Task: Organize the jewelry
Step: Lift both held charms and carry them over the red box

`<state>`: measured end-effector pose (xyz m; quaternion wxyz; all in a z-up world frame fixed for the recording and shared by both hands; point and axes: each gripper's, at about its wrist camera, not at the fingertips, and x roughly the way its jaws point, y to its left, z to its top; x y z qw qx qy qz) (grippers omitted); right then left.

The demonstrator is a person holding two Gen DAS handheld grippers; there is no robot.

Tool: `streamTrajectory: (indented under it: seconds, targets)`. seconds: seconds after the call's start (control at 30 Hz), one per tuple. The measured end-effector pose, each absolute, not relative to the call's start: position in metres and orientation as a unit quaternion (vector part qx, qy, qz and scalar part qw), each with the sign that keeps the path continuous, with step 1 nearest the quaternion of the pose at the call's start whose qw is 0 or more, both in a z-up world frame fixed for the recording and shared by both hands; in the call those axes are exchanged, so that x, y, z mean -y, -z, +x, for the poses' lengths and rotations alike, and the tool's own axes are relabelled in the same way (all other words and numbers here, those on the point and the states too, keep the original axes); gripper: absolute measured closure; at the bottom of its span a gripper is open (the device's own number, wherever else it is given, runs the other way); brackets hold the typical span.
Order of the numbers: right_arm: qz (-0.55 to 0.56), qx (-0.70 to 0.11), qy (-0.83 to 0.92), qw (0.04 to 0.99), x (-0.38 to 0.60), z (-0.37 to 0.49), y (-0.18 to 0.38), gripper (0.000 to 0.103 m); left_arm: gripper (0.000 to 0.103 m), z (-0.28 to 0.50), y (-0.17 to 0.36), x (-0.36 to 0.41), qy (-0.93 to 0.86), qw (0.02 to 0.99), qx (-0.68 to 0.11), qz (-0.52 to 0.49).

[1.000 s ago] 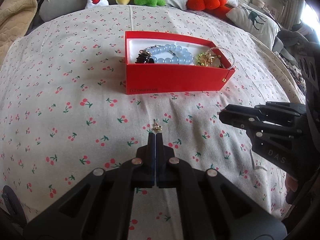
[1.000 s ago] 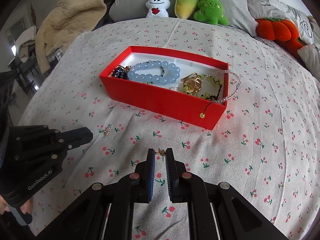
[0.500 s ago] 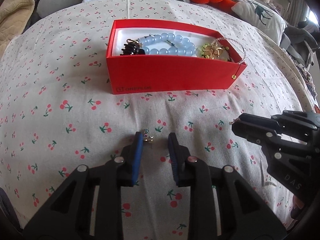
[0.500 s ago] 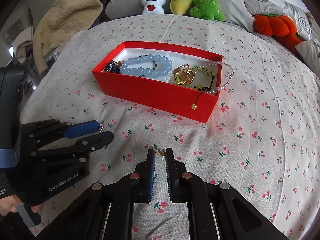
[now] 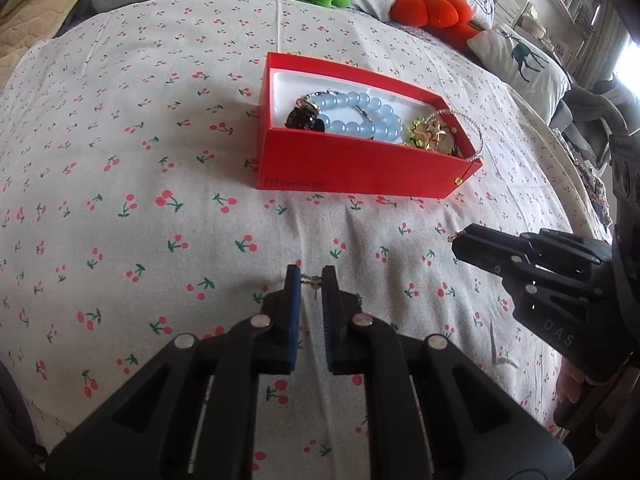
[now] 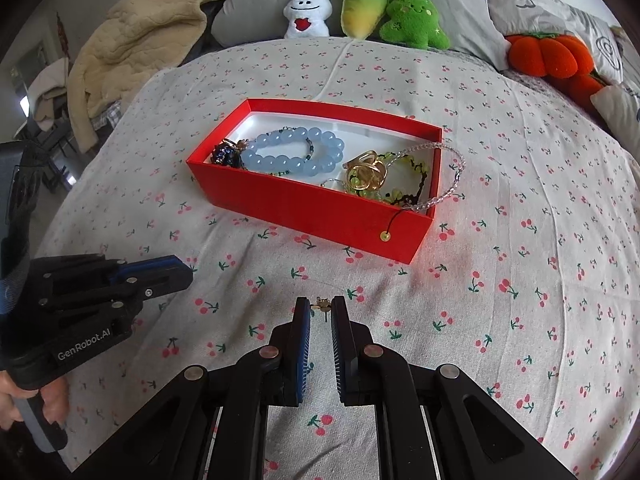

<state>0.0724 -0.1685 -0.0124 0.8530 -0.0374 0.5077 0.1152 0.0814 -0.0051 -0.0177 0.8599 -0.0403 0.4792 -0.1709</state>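
Bed: cherry-print sheet [image 5: 160,160].
Done: red cardboard box [image 5: 360,168] holds bracelets.
Left: left gripper [image 5: 311,280] closing on small gold earring [image 5: 311,279]; right gripper [image 6: 321,309] pinches second gold earring [image 6: 321,302].

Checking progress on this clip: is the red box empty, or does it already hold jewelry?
Already holding jewelry. The open red box contains a blue bead bracelet, a gold piece and a clear bead strand draped over its rim.

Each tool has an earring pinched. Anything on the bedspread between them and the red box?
Nothing visible. Left tool and right tool each pinch a small earring. Only bare cherry-print bedspread lies ahead, up to the red box. It is open-topped, with bracelets inside.
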Motion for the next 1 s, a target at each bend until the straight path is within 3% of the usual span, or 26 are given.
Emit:
streamTrajectory:
  seconds: [0.53,1.0]
  targets:
    - [0.031,-0.470,-0.091,0.877,0.183,0.117,-0.034,0.092,0.092,0.114,-0.034,0.022,0.188,0.884,-0.425,-0.059]
    - [0.066,-0.472,-0.082,0.875,0.208,0.160,-0.020,0.092,0.091,0.153,-0.023,0.048,0.190,0.886,-0.419,-0.059]
